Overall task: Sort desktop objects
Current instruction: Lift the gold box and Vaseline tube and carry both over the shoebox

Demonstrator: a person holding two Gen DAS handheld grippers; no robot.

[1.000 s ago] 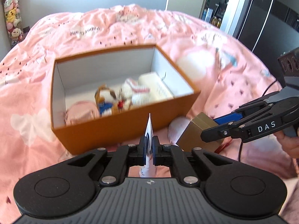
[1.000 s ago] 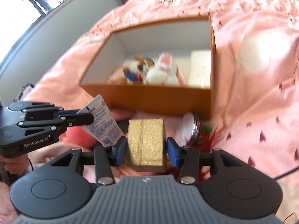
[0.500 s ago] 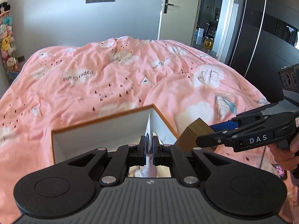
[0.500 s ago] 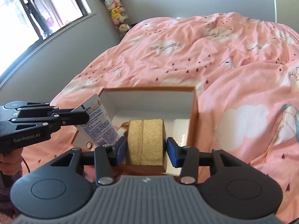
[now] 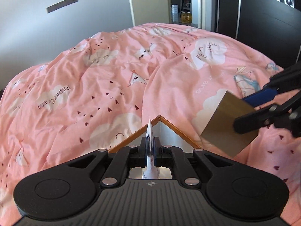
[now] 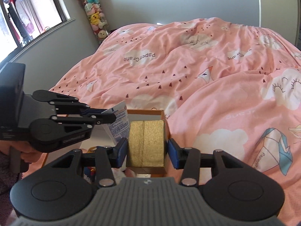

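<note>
Both our loads have risen over the orange box [image 6: 163,130]: the gold block [image 6: 145,143], clamped in our right hand-held gripper [image 6: 147,151], and the white tube [image 6: 118,127], pinched by our closed left hand-held gripper [image 5: 150,150]. "PaperCrane" marks the bed's pink duvet [image 6: 188,71].

Both grippers lifted above orange box [image 5: 175,130], its contents now mostly hidden

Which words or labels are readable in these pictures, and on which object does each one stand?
"PaperCrane": on the pink duvet, upside down, repeated across it.
Print on the white tube in the left gripper: too small to read.
Lettering on the left gripper's side: too blurred.
Gold box: no text.
</note>
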